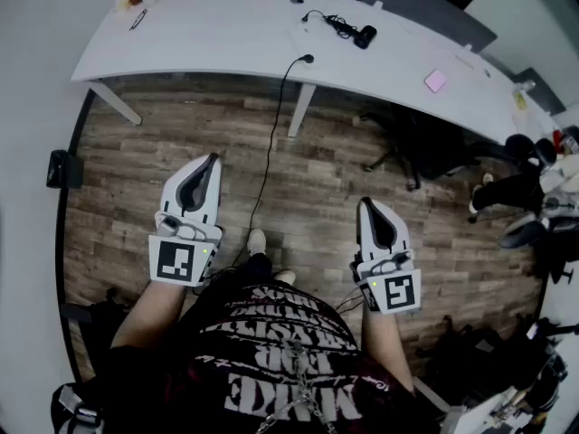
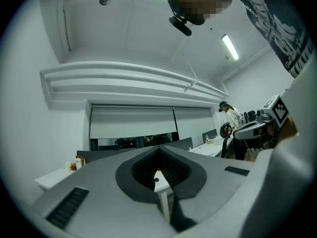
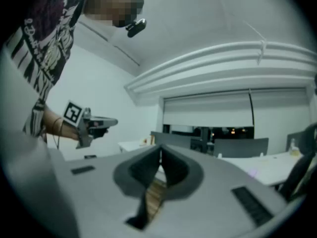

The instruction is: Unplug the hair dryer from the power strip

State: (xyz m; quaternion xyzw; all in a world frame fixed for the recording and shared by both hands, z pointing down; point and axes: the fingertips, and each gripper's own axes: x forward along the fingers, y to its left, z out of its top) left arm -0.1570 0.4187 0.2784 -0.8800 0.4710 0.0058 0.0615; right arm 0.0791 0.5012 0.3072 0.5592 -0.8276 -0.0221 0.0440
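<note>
Both are pressed together on nothing, our left gripper (image 1: 213, 159) and right gripper (image 1: 365, 202), level over the wood floor (image 1: 163, 152) and well short of the white desk (image 1: 208, 34). The black dryer (image 1: 364, 35) lies up on it, toward the right (we can't make out the strip from here). A black cable (image 1: 271, 143) hangs off the desk's near edge beside a leg (image 1: 301, 107) and runs down between our grippers; chairs (image 1: 412, 147) crowd the right, while the floor on the left lies open up to the desk.

Two tools, left tool (image 1: 213, 158) and right tool (image 1: 365, 202); one bench (image 1: 226, 34), one dryer (image 1: 365, 35), one cable (image 1: 271, 143), one pink pad (image 1: 435, 80).
</note>
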